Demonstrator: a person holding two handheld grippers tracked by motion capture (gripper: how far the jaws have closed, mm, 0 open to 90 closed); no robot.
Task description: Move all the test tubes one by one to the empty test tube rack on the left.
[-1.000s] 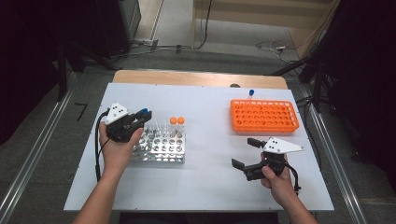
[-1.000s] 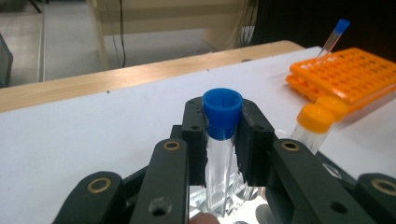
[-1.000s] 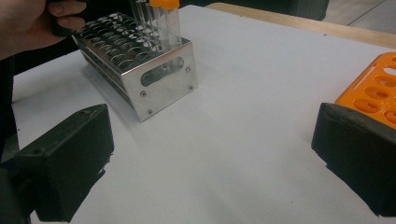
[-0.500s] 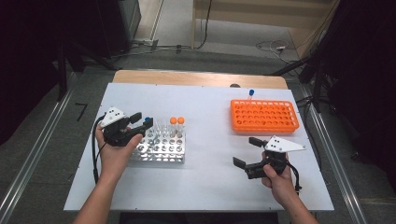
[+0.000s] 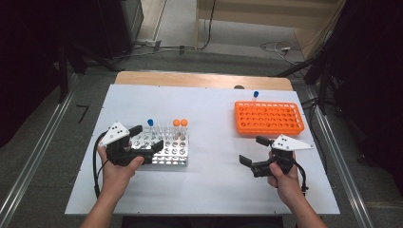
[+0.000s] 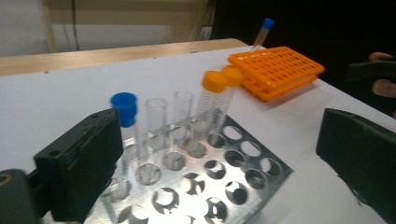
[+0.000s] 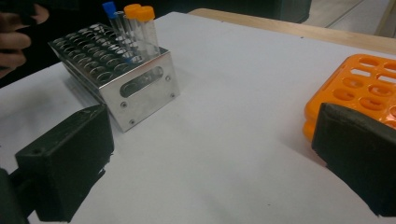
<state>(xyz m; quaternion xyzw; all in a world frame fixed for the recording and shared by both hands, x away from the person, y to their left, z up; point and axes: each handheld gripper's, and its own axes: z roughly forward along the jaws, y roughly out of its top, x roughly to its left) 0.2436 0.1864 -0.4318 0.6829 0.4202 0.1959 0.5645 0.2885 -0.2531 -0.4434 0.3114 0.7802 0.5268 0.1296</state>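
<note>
We see a white table (image 5: 209,109) spread across the middle of the high view. On it, at upper right, sits an orange rack (image 5: 269,118) with one blue-capped tube (image 5: 255,95) standing at its far edge. Left of centre stands a metal rack (image 5: 164,146), smaller than the orange one, its holes mostly unfilled. In its far row stand a blue-capped tube (image 5: 150,124), two uncapped clear tubes (image 6: 155,116) and two orange-capped tubes (image 5: 179,125) side by side.

At lower left, our left gripper (image 5: 144,138) hovers over the near left end of the metal rack. Its jaws have just been opening and now stand wide apart, nothing pressed between them; in the left gripper view the blue-capped tube rises just beside the left jaw, in its hole.

At lower right, our right gripper (image 5: 253,150) is held near the front of the orange rack, jaws spread wide and holding nothing, bare tabletop between them in the right gripper view.
</note>
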